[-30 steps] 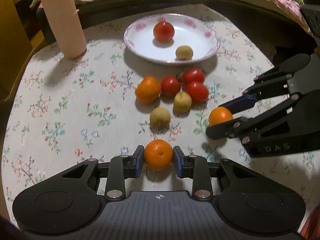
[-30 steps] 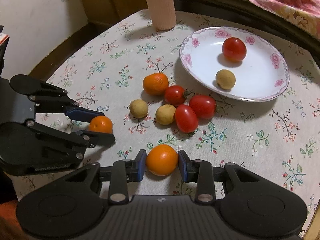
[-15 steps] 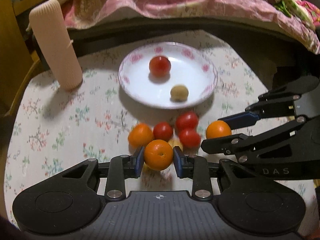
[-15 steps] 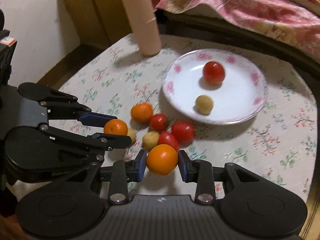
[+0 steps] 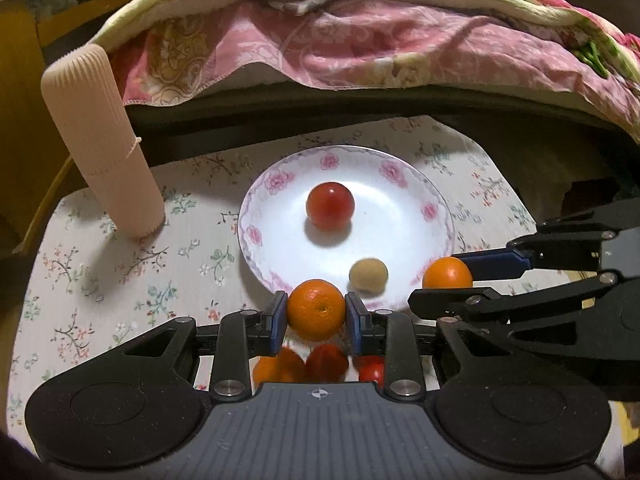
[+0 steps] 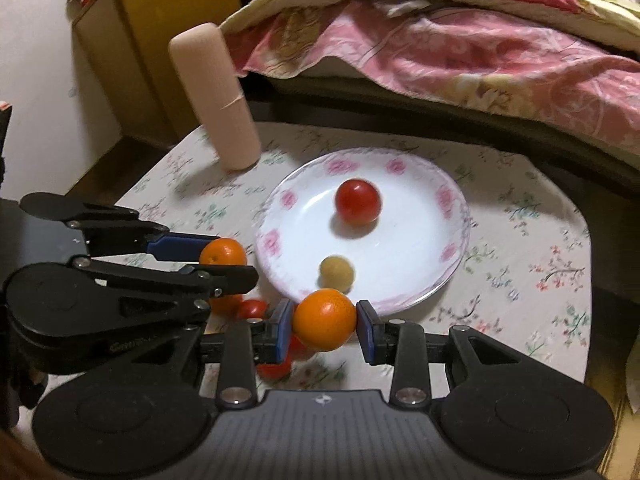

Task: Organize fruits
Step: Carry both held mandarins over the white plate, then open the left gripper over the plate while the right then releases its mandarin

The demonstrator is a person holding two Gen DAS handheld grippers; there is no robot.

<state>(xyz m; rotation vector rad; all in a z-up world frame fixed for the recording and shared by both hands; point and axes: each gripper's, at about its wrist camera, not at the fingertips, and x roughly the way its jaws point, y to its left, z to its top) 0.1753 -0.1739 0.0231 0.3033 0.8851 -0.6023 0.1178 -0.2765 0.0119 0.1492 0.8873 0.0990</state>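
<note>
My left gripper [image 5: 316, 317] is shut on an orange [image 5: 316, 309] and holds it above the near rim of the white floral plate [image 5: 436, 208]. My right gripper [image 6: 324, 327] is shut on a second orange [image 6: 325, 318], also by the plate's near rim [image 6: 452, 268]. Each gripper shows in the other's view, the right one [image 5: 450, 280] and the left one [image 6: 224, 258]. The plate holds a red tomato [image 5: 330, 205] and a small tan fruit [image 5: 368, 274]. Loose tomatoes [image 5: 326, 362] and an orange [image 5: 276, 366] lie on the table under the grippers.
A tall ribbed beige cylinder [image 5: 102, 144] stands at the table's back left. A pink quilted bed cover [image 5: 360, 40] hangs over the dark edge behind the table. A yellow-brown cabinet [image 6: 140, 40] stands at the left. The floral tablecloth [image 5: 100, 280] covers the table.
Both grippers have lifted their oranges off the table and carried them forward to the plate's near rim. The loose fruit pile now lies beneath the fingers.
</note>
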